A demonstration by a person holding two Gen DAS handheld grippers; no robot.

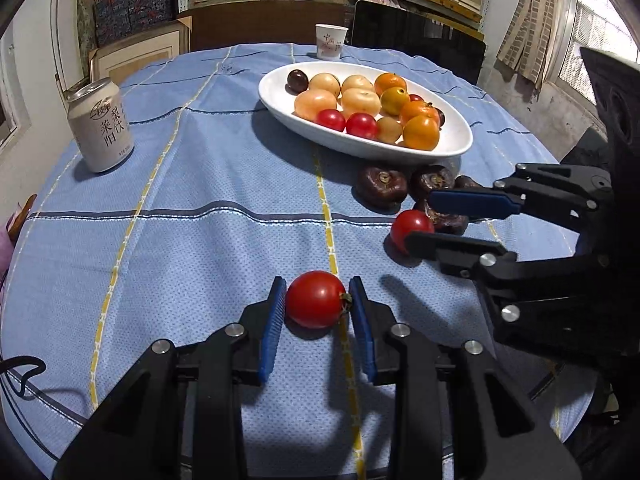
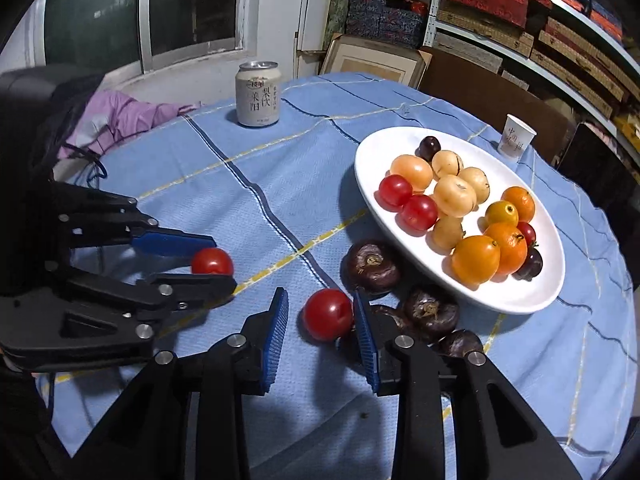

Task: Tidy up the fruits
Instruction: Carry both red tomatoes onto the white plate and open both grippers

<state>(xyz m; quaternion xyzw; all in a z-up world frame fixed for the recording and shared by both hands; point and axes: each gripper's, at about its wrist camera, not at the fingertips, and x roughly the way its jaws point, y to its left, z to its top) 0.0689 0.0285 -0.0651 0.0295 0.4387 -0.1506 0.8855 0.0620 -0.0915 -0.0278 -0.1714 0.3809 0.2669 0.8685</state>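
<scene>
A white oval plate (image 1: 456, 148) (image 2: 532, 300) holds several red, orange, pale and dark fruits. Dark water chestnuts (image 1: 382, 186) (image 2: 373, 266) lie on the cloth beside it. My left gripper (image 1: 318, 300) (image 2: 200, 260) straddles a red cherry tomato (image 1: 316, 299) (image 2: 212, 261) on the cloth; its blue pads sit close on both sides, with small gaps showing. My right gripper (image 2: 320, 316) (image 1: 424, 216) straddles a second red tomato (image 2: 328, 314) (image 1: 411, 227); its right pad touches the fruit, the left pad stands apart.
A drink can (image 1: 100, 126) (image 2: 257, 94) stands at the table's left side. A paper cup (image 1: 330, 41) (image 2: 516, 136) stands beyond the plate. Shelves and boxes lie behind the table. A purple cloth (image 2: 120, 114) lies off the far edge.
</scene>
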